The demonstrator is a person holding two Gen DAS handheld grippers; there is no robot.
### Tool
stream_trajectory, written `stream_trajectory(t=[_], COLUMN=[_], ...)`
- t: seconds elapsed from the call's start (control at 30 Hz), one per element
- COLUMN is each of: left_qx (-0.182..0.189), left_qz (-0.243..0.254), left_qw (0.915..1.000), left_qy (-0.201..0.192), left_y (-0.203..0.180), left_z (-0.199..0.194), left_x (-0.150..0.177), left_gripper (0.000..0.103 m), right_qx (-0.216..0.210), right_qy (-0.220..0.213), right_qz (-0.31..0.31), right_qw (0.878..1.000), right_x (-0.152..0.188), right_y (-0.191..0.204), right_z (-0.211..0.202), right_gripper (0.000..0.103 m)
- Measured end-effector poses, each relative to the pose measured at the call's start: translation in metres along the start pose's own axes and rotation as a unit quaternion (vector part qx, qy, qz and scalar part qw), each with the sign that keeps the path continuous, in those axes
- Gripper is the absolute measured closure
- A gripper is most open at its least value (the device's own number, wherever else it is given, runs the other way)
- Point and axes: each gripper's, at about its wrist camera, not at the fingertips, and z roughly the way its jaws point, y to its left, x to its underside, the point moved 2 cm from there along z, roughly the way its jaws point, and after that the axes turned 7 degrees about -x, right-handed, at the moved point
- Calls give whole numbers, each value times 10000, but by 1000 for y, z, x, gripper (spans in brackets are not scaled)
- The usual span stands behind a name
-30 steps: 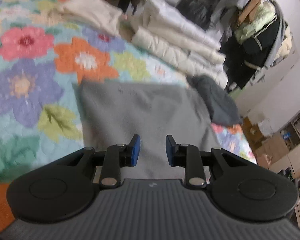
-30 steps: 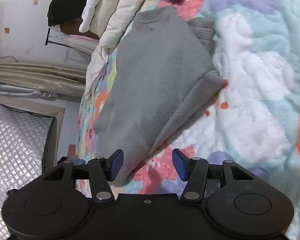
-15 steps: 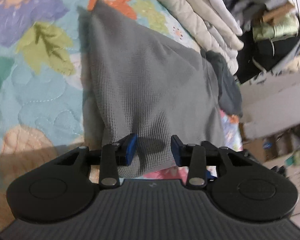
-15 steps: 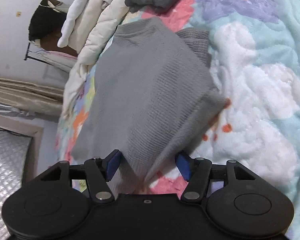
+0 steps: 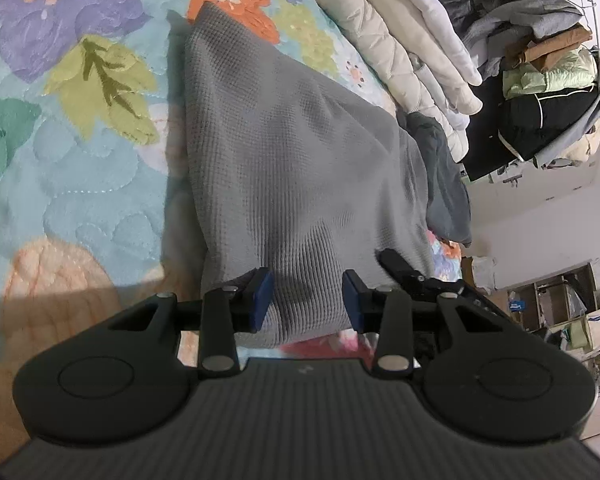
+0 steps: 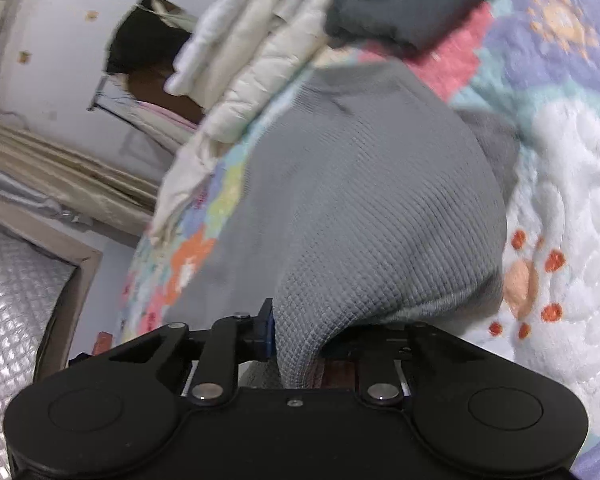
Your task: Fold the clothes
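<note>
A grey waffle-knit sweater [image 5: 292, 152] lies on the flowered quilt [image 5: 80, 184], folded lengthwise. Its near edge sits between the blue pads of my left gripper [image 5: 306, 298], which is open. In the left wrist view, my right gripper [image 5: 404, 276] meets the sweater's near right corner. In the right wrist view, the sweater [image 6: 372, 200] bulges up, with my right gripper [image 6: 296, 336] shut on its near edge. The cloth covers that gripper's right finger; only the left pad [image 6: 266, 330] shows.
Folded cream and white padded coats [image 5: 404, 44] lie along the far side of the bed. A dark grey garment [image 5: 444, 184] lies just beyond the sweater. A heap of clothes [image 5: 540, 80] stands off the bed, with boxes [image 5: 552, 304] on the floor.
Both grippers came down onto the sweater's near edge. The right gripper closed on the cloth and raised it into a bulge. The left jaws stayed apart with cloth between them.
</note>
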Motion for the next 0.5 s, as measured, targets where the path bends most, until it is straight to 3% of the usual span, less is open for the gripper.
stream_trajectory(t=[0.13, 0.2, 0.23, 0.3, 0.37, 0.5], left_qx=[-154, -125, -94, -50, 16, 45], left_qz=[288, 194, 143, 65, -32, -19], left_qw=[9995, 9997, 9999, 10000, 10000, 9998], left_qy=[4, 6, -1, -15, -46, -169], left_y=[-7, -4, -2, 1, 4, 2], left_z=[-1, 0, -1, -3, -7, -19], left_x=[3, 5, 5, 4, 3, 0], left_gripper=[62, 62, 62, 62, 62, 62], right_qx=[-24, 78, 46, -19, -138, -243], right_qy=[13, 197, 284, 442, 316, 224], right_qz=[-382, -280, -414, -674, -789, -1162], right_qw=[9993, 9994, 9987, 9967, 9963, 9927], right_x=[-3, -4, -3, -1, -7, -17], right_y=[7, 1, 3, 8, 15, 36], right_z=[0, 12, 16, 25, 19, 9], right_gripper=[74, 49, 50, 64, 74, 79])
